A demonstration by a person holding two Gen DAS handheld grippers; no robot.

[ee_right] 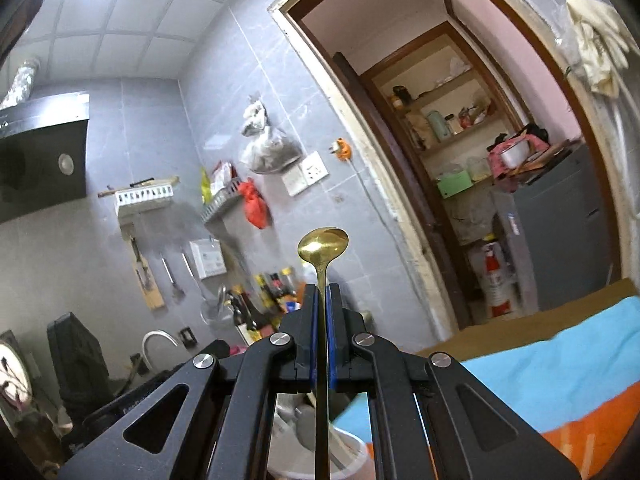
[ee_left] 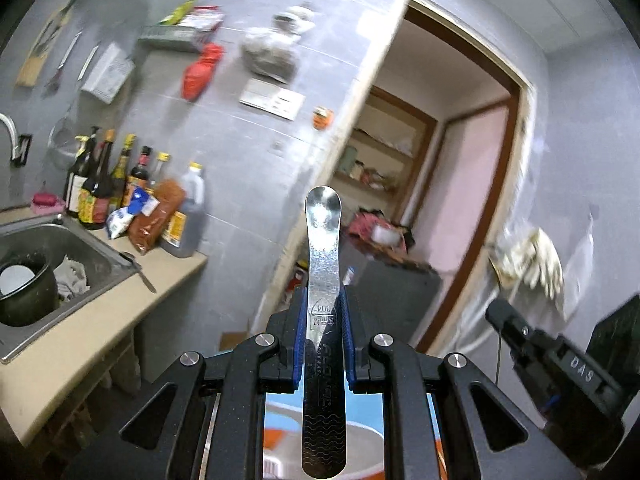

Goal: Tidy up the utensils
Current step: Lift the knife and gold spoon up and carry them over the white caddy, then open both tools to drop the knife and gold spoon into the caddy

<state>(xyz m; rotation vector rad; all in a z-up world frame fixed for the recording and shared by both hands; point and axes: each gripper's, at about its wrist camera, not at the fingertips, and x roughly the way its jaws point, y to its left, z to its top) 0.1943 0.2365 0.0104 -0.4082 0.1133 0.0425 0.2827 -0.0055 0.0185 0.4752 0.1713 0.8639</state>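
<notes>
While both spoons are riding high off the work surface, I'm gripping the steel spoon (ee_left: 322, 264) in my left claw (ee_left: 323, 300), blue pads pressing its flat handle from both sides, bowl sticking out ahead of the fingertips and the patterned handle end trailing back beneath me. My right claw (ee_right: 322, 292) is clamped tight on the thin stem of the gold spoon (ee_right: 323, 242), bowl just beyond the tips, the stem running back down toward the white cup (ee_right: 352, 456) directly below. Both claws are pointing roughly level at the tiled wall (ee_left: 248, 152), so I'm judging this as the carry between pickup and placement. To do it well, I'm keeping each squeeze firm, avoiding wrist roll so the long handles aren't levering loose, and keeping the two claws well apart so the spoons aren't clashing.
</notes>
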